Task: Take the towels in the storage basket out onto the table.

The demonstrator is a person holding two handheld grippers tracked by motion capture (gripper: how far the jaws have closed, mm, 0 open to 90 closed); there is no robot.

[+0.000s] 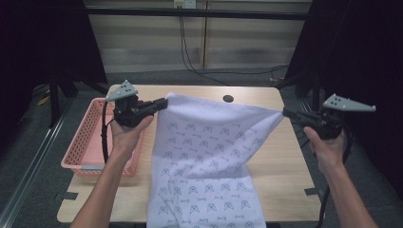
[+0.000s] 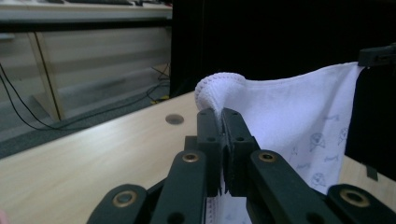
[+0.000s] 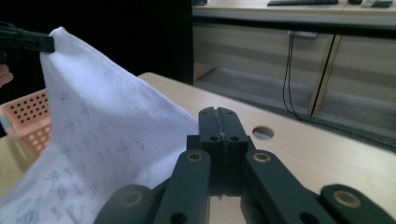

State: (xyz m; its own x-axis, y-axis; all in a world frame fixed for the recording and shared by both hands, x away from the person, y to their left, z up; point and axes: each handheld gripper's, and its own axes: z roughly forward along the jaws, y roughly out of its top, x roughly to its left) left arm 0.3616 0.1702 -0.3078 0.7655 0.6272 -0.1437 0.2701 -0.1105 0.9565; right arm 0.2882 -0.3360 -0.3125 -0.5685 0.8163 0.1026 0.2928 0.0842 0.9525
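A white cloth (image 1: 209, 156) printed with small blue figures hangs spread between my two grippers above the wooden table (image 1: 285, 166). My left gripper (image 1: 164, 103) is shut on the cloth's left top corner. In the left gripper view that gripper (image 2: 221, 114) pinches a bunched hem of the cloth (image 2: 289, 107) between its jaws. My right gripper (image 1: 286, 112) is shut on the right top corner. In the right gripper view its jaws (image 3: 218, 114) meet with the cloth (image 3: 102, 135) running off to the left. The cloth's lower part drapes over the table's near edge.
A pink perforated basket (image 1: 88, 142) stands at the table's left edge, beside the left forearm. A round cable hole (image 1: 228, 99) sits near the table's far edge. Black curtains flank both sides, and cables run across the floor behind the table.
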